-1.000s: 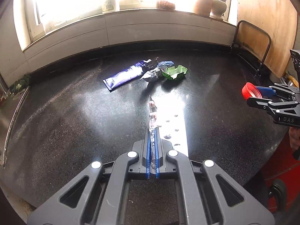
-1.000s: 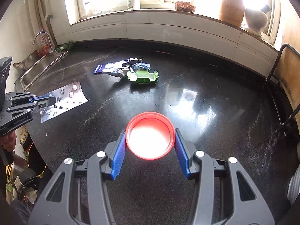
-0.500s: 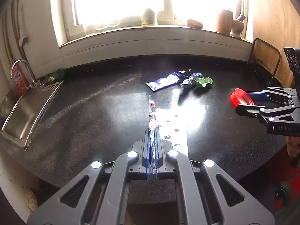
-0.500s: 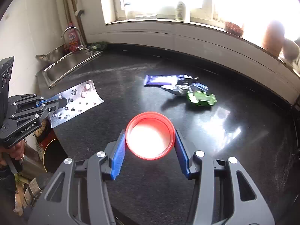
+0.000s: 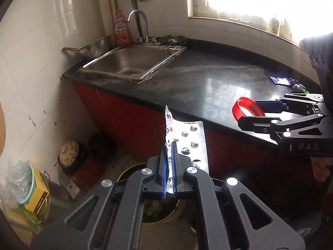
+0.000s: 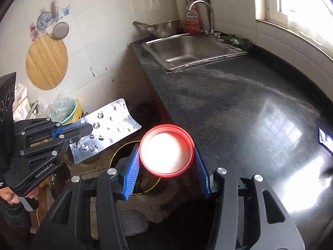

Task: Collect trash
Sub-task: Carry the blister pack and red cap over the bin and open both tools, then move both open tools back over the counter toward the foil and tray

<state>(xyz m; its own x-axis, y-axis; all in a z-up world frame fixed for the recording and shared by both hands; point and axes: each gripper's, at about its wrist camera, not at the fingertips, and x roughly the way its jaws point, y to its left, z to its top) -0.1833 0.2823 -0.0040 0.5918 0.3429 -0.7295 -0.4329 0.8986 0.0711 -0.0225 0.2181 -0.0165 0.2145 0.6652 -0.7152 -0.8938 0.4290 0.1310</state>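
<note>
Both grippers loaded, held off the table edge.
Left gripper [image 5: 169, 152] jaws clamped on blister pack [image 5: 187, 141]; right gripper [image 6: 165, 162] jaws clamped on red lid [image 6: 165, 151]; yellow-rimmed bin [image 6: 116, 154] at 6 o'clock below them.

one blister pack [image 5: 192, 143], one red lid [image 6: 165, 150], one sink [image 5: 133, 62], two grippers

We see: shiny silver foil blister pack [image 5: 192, 143] | glossy red plastic lid [image 6: 165, 150] | polished black speckled stone countertop [image 6: 249, 114] | brushed steel sink [image 5: 133, 61]
</note>
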